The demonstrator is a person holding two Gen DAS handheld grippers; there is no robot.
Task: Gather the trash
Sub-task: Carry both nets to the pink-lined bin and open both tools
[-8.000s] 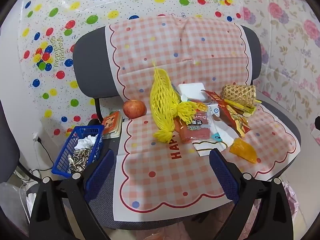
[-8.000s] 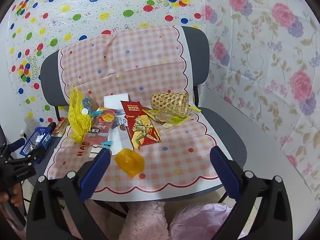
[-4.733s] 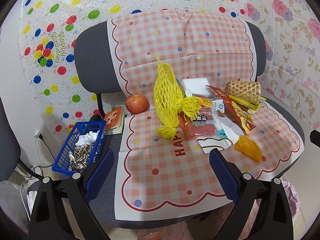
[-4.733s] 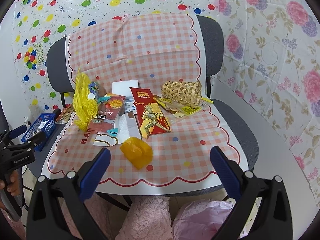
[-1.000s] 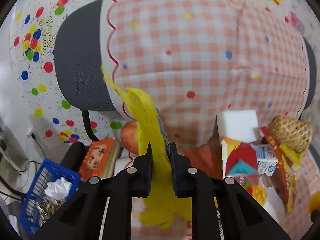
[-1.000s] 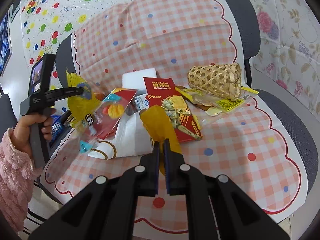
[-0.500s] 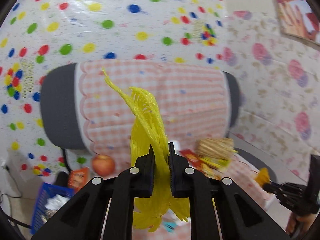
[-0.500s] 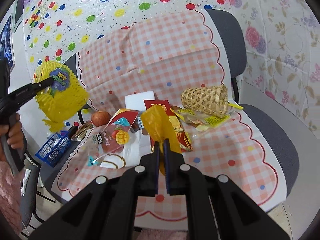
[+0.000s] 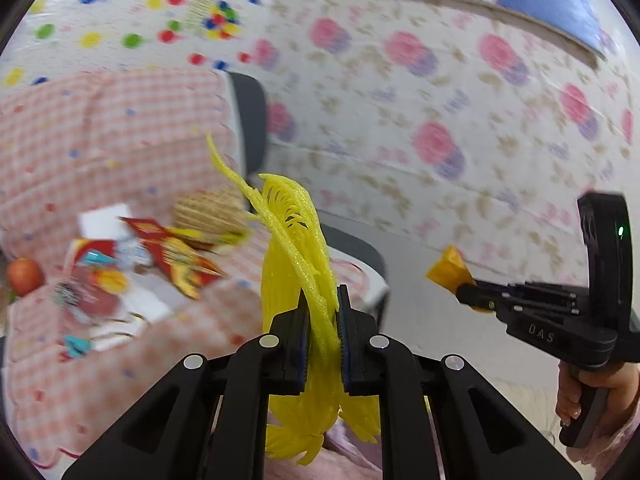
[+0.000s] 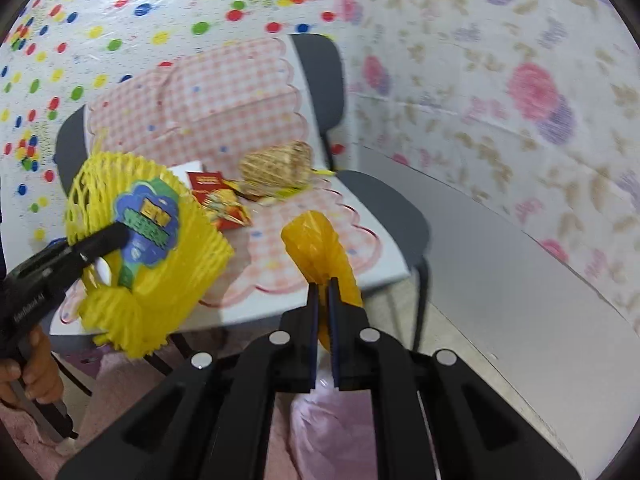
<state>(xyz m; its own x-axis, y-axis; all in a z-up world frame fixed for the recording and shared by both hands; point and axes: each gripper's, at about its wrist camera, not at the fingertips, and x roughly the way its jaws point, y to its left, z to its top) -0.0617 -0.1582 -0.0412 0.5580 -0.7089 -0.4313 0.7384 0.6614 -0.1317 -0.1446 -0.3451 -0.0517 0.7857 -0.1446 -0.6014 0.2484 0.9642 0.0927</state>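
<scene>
My left gripper (image 9: 322,292) is shut on a yellow foam fruit net (image 9: 294,248), which hangs off the chair seat in the air. From the right wrist view the same net (image 10: 168,280) shows a blue and green label, and the left gripper (image 10: 114,236) pinches it. My right gripper (image 10: 323,282) is shut on a crumpled orange wrapper (image 10: 318,246). In the left wrist view that wrapper (image 9: 448,268) sticks out of the right gripper (image 9: 464,290) at the right. A pink plastic bag (image 10: 332,428) lies on the floor just below the right gripper.
The grey chair (image 10: 384,200) carries a pink checked cloth (image 10: 224,96) with a woven basket (image 10: 276,164), a red snack bag (image 10: 216,196), an apple (image 9: 24,276) and other wrappers. Flowered sheeting (image 10: 520,120) covers the wall to the right. A hand (image 10: 32,368) holds the left grip.
Both grippers have swung right and away from the chair seat, carrying the yellow net and the orange wrapper. The two now hang in front of the chair, over the pink bag.
</scene>
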